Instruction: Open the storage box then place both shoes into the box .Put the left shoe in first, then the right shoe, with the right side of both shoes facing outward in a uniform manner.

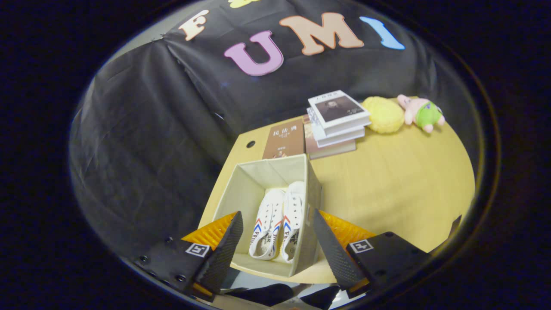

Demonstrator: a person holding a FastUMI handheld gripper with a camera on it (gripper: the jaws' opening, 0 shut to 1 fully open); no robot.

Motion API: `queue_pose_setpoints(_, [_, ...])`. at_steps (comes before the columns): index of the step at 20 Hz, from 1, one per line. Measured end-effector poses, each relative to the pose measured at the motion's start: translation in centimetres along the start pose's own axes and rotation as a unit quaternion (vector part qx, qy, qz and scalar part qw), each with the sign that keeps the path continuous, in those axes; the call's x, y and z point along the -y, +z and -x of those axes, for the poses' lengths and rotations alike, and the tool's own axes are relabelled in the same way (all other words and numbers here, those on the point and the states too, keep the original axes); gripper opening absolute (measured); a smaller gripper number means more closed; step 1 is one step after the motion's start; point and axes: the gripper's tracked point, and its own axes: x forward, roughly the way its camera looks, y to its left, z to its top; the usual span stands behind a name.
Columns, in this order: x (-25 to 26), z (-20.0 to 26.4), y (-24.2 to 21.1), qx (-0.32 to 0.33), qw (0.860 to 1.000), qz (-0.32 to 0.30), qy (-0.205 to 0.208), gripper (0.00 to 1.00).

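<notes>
Gripper view: gripper point(277, 241) spread, empty, above box point(241, 189) holding both shoes point(277, 219); books point(338, 118), seemingly plush toys point(422, 113) beyond.

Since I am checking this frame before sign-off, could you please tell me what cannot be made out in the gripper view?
- Storage box: its near wall is partly hidden behind the fingers of the open gripper.
- Two shoes in the box: the far side of each faces away, and the right one is hard against the box wall.
- Flat books: partly covered by the book stack.
- Pink plush toy: too small for detail.
- Table: its near edge is cut off by the gripper body.
</notes>
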Motion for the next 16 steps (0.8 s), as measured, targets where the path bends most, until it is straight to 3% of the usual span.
queue_pose_setpoints(9, [7.0, 12.0, 5.7, 0.183, 0.981, 0.030, -0.052, 1.00])
queue_pose_setpoints(13, [10.2, 16.4, 7.5, 0.250, 0.964, 0.037, -0.083, 1.00])
queue_pose_setpoints(16, [12.6, 19.8, 8.6, 0.310, 0.942, 0.053, -0.116, 1.00])
